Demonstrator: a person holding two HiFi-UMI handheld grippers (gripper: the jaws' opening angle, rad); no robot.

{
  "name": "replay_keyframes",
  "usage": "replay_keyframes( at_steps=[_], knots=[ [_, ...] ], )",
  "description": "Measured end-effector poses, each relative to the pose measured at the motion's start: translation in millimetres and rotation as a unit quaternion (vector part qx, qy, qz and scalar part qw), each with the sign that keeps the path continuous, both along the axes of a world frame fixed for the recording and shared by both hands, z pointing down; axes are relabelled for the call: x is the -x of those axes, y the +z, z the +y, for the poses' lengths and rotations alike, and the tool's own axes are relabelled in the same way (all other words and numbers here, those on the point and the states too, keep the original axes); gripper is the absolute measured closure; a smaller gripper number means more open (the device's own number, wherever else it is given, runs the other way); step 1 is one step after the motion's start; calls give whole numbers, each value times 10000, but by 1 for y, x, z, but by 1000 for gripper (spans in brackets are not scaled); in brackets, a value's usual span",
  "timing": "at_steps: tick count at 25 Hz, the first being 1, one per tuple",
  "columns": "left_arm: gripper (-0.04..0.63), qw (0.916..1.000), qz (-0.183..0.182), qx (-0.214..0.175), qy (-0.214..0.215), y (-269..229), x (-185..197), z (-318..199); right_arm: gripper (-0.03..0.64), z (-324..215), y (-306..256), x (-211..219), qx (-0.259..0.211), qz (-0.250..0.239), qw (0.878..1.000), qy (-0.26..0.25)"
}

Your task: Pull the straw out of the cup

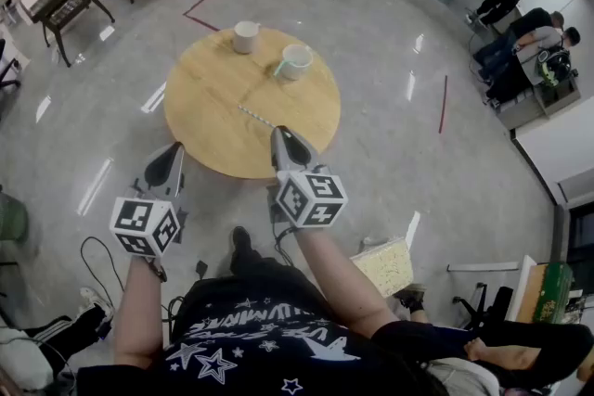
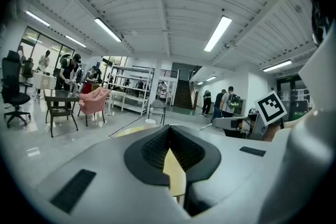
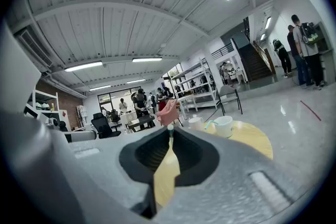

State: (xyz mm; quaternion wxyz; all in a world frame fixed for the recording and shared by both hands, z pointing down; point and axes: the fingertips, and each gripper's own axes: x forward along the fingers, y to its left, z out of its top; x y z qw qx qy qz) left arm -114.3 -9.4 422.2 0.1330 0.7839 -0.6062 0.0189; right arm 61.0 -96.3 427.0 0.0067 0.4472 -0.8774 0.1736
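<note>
round wooden table point(image 1: 209, 102): white cup point(image 1: 297, 62) with green straw point(image 1: 280, 68) still in it, second cup point(image 1: 246, 37) just beside. right claw point(image 1: 281, 133): pinched shut on end of pale straw point(image 1: 256, 116) slanting over mid-table. left claw point(image 1: 174, 150): closed, empty, off the table's near-left edge.

Two cups point(image 1: 246, 37) point(image 1: 296, 62), seemingly two straws point(image 1: 278, 68) point(image 1: 255, 116), one round table point(image 1: 209, 121).

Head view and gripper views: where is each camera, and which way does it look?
Head view: on the person's head, looking steeply down at the table; arms, left gripper, right gripper show.
Left gripper view: on the left gripper, facing across the room; its shut jaws show.
Right gripper view: on the right gripper, facing the cup; its jaws pinch a straw.
Shared: all see the table.
</note>
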Motion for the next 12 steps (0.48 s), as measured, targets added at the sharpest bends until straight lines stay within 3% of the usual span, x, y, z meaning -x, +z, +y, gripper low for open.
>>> replay_keyframes(
  at_steps=[12],
  knots=[
    [591, 9999, 88, -16, 53, -1, 0, 57, 595, 60, -2, 1, 9, 142, 9999, -2]
  ],
)
